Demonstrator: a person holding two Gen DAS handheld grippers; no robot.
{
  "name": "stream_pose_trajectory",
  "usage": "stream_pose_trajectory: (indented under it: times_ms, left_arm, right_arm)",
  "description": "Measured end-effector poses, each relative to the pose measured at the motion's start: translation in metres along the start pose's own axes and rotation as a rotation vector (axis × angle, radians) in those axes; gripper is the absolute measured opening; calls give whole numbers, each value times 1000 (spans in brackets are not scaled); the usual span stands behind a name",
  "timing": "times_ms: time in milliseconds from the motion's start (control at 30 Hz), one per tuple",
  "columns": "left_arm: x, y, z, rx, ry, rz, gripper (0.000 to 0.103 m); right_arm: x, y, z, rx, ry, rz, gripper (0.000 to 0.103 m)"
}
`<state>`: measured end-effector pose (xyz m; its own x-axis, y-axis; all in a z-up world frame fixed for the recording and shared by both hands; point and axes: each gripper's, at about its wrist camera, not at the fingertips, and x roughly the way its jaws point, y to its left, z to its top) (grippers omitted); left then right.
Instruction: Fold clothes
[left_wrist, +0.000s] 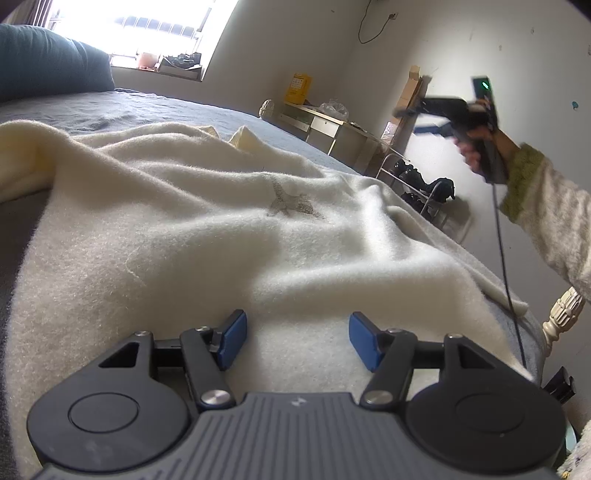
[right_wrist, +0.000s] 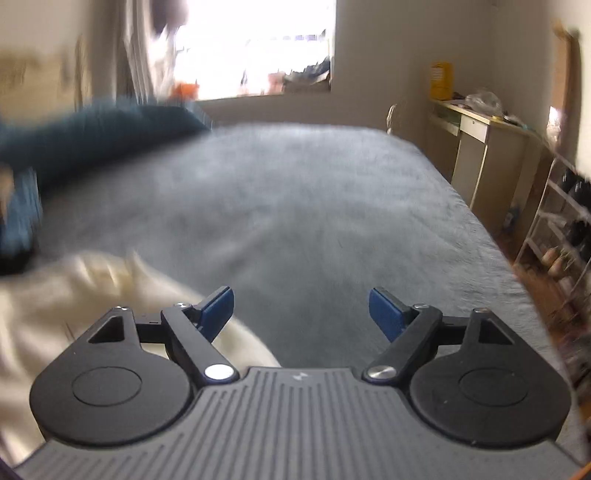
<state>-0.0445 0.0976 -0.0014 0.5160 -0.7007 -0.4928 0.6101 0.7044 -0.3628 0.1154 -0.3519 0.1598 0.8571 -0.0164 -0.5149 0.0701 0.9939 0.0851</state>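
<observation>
A cream fleece garment (left_wrist: 207, 206) with a faint grey motif (left_wrist: 291, 203) lies rumpled across the grey bed cover (left_wrist: 155, 107). My left gripper (left_wrist: 300, 339) hovers low over its near part. Its blue pads stand apart and only flat cloth lies beneath them. In the right wrist view my right gripper (right_wrist: 302, 314) is open and empty above the bare grey bed (right_wrist: 295, 206), with the cream garment (right_wrist: 74, 295) down at its left. The left wrist view shows that gripper blurred at the upper right, held by a hand (left_wrist: 476, 151) in a cream sleeve (left_wrist: 546, 214).
A teal pillow (left_wrist: 44, 59) lies at the head of the bed. A light desk (right_wrist: 480, 147) and a shoe rack (right_wrist: 565, 229) stand along the right wall. A carved bedpost (left_wrist: 561, 317) and a black cable (left_wrist: 506, 266) are at the bed's near right corner.
</observation>
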Motion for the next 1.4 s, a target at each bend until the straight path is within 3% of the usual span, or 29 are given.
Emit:
stream_pose_trajectory:
  times_ms: [200, 300, 400, 467, 533, 600, 800, 967, 1067, 1133, 1200, 1267, 1333, 1400]
  left_arm:
    - [-15, -1, 20, -18, -34, 3, 63]
    - [-26, 3, 44, -6, -77, -2, 69]
    - [-20, 13, 69, 13, -70, 42, 69]
    - [-10, 20, 85, 45, -70, 82, 69]
    - [5, 31, 99, 58, -56, 100, 69]
    - [23, 44, 109, 50, -35, 105, 69]
    - [66, 69, 104, 24, 36, 188, 68]
    - [62, 74, 88, 9, -7, 183, 69]
    - [60, 77, 87, -10, -11, 177, 69]
    - [60, 77, 86, -9, -13, 177, 70]
    - [60, 75, 85, 3, -14, 181, 72]
    - [61, 72, 83, 20, -14, 189, 73]
    - [62, 70, 82, 36, -15, 198, 74]
    - [62, 70, 81, 40, -19, 198, 74]
  right_arm:
    - [75, 127, 1, -230, 22, 180, 71]
    - [127, 187, -4, -347, 64, 196, 66]
    - [169, 217, -14, -432, 105, 126, 62]
    - [195, 221, -20, -452, 147, 96, 47]
    - [201, 216, -24, -420, 165, 100, 6]
    - [204, 211, -29, -381, 181, 108, 5]
    - [192, 172, -15, -101, -13, 190, 5]
    - [230, 155, -32, 15, 39, 163, 5]
    - [253, 146, -43, 105, 134, 175, 13]
    - [246, 128, -39, 239, 101, 220, 37]
    - [227, 106, -35, 378, 18, 309, 48]
    - [202, 89, -27, 480, -59, 361, 51]
    - [182, 93, -15, 436, -92, 384, 51]
    - [173, 119, -4, 311, -53, 442, 51]
